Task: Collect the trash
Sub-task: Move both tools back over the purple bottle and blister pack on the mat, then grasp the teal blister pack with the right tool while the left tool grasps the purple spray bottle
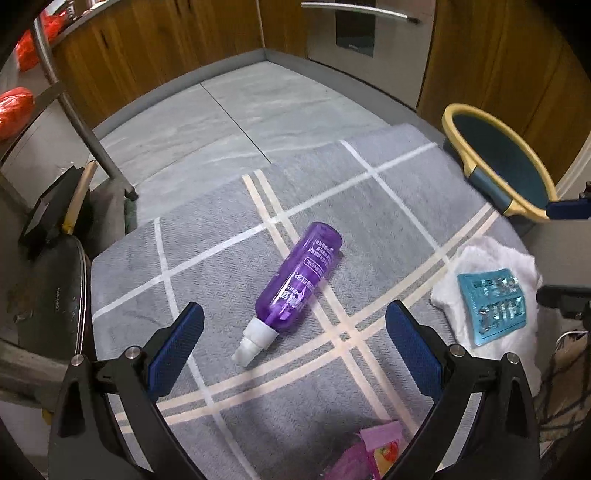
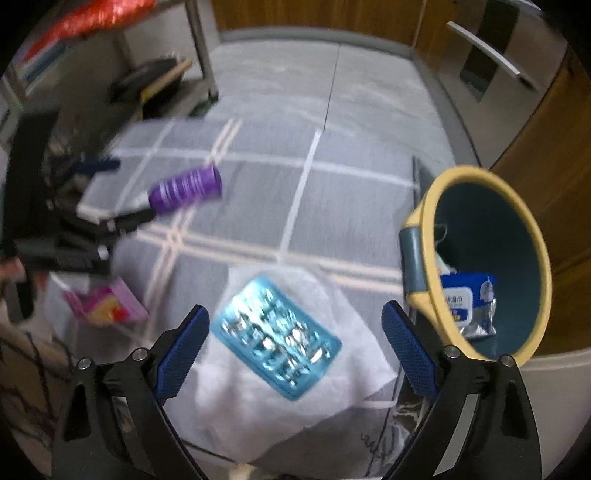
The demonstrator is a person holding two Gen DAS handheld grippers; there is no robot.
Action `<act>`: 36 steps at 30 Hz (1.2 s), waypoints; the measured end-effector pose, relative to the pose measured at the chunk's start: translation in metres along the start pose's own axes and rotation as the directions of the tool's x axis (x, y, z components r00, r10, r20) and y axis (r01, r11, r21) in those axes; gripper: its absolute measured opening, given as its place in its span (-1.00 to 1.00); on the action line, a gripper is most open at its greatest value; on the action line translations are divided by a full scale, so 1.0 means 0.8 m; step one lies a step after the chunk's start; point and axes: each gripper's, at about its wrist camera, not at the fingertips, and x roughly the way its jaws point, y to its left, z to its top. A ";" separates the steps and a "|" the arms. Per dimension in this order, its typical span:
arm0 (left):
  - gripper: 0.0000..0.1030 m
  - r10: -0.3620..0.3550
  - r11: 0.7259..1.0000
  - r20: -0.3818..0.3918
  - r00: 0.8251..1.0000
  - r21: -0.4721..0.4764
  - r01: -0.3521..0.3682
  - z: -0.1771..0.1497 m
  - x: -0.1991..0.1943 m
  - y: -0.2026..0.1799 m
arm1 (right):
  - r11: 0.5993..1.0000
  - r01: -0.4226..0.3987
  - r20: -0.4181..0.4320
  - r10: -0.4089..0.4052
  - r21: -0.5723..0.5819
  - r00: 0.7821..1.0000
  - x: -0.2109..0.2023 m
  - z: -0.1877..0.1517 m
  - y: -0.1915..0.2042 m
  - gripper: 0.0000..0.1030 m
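My purple spray bottle [image 1: 298, 282] lies mid-frame on the rug [image 1: 229, 206]: light, rigid, slick, so I'd grasp its body. The blister pack [image 2: 275, 338] on tissue [image 2: 258, 413] is flimsy. Left gripper [image 1: 293, 332] and right gripper [image 2: 293, 338] gape wide, empty.

Home kitchen, wood cabinets [image 1: 166, 48], built-in oven [image 1: 365, 33], rug [image 1: 229, 229]

Both claws: black frames w/ silver pivot screws, blue textured pads [image 1: 412, 347].
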 end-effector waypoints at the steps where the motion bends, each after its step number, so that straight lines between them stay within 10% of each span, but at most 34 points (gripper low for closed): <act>1: 0.88 0.002 1.000 -0.005 1.000 -0.001 -0.002 0.001 0.003 0.000 | 1.000 -0.008 -0.017 0.008 -0.002 1.000 0.005 -0.002 0.000 0.71; 8: 0.84 0.000 0.999 -0.056 0.998 -0.041 -0.002 0.006 0.033 0.005 | 0.992 -0.109 -0.092 0.104 -0.056 0.990 0.025 -0.012 0.018 0.68; 28: 0.19 -0.019 1.000 -0.133 0.991 -0.015 0.017 0.010 0.071 -0.004 | 0.961 -0.042 -0.194 -0.013 -0.273 0.981 0.080 -0.027 0.063 0.33; 36: -0.24 -0.064 0.997 -0.154 0.986 -0.048 0.057 0.007 0.070 -0.005 | 0.985 -0.127 -0.202 0.101 -0.118 0.974 0.066 -0.012 0.038 0.10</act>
